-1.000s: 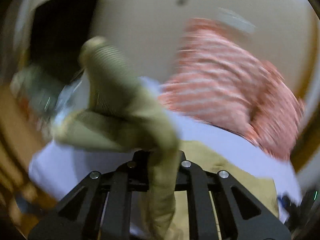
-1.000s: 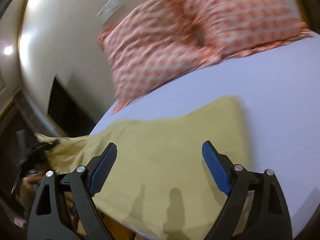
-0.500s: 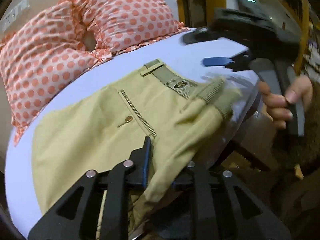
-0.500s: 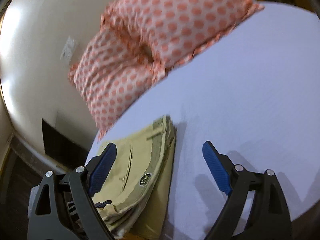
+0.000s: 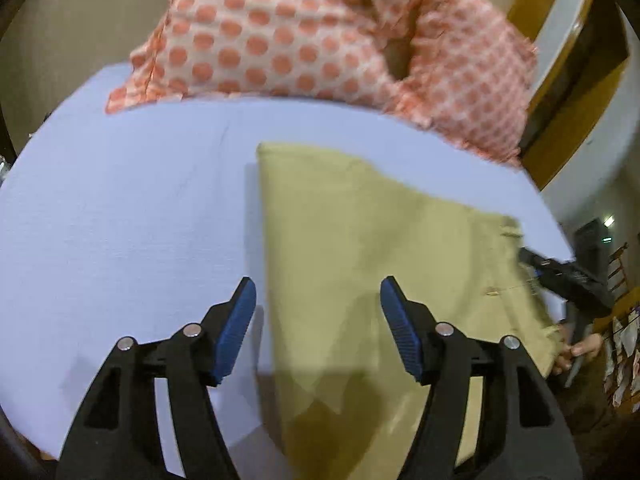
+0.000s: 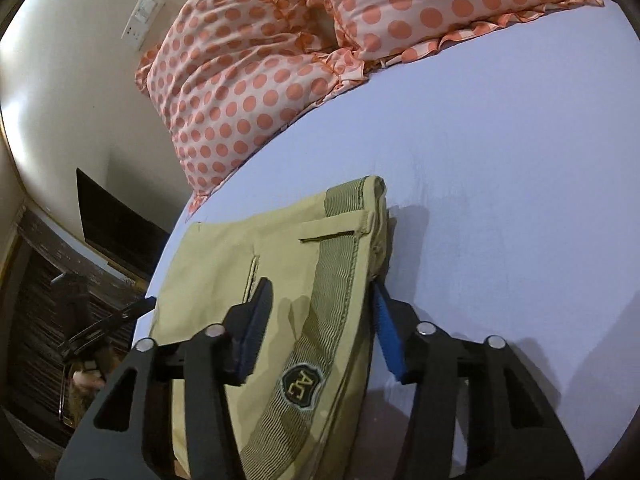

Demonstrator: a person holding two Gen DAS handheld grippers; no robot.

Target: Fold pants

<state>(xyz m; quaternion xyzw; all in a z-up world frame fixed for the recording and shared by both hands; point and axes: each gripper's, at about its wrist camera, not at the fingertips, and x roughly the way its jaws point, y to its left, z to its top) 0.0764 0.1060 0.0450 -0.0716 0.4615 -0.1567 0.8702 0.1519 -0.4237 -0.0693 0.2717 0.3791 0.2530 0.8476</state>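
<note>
Khaki pants (image 5: 384, 256) lie folded on a pale lilac bed sheet (image 5: 132, 216). My left gripper (image 5: 316, 320) is open and empty, hovering over the folded left edge of the pants. In the right wrist view the pants (image 6: 280, 256) show their waistband and a dark badge (image 6: 299, 385). My right gripper (image 6: 320, 328) is open, its jaws standing either side of the waistband end without clamping it. The right gripper also shows in the left wrist view (image 5: 568, 276) at the pants' far right end.
Two orange polka-dot pillows (image 6: 280, 52) lie at the head of the bed, also in the left wrist view (image 5: 320, 28). A beige wall with a switch plate (image 6: 142, 20) stands behind. The bed edge drops off to the left in the right wrist view.
My left gripper let go of the pants leg and opened, then swung to look across the bed. My right gripper moved down over the waistband, with its jaws around it.
</note>
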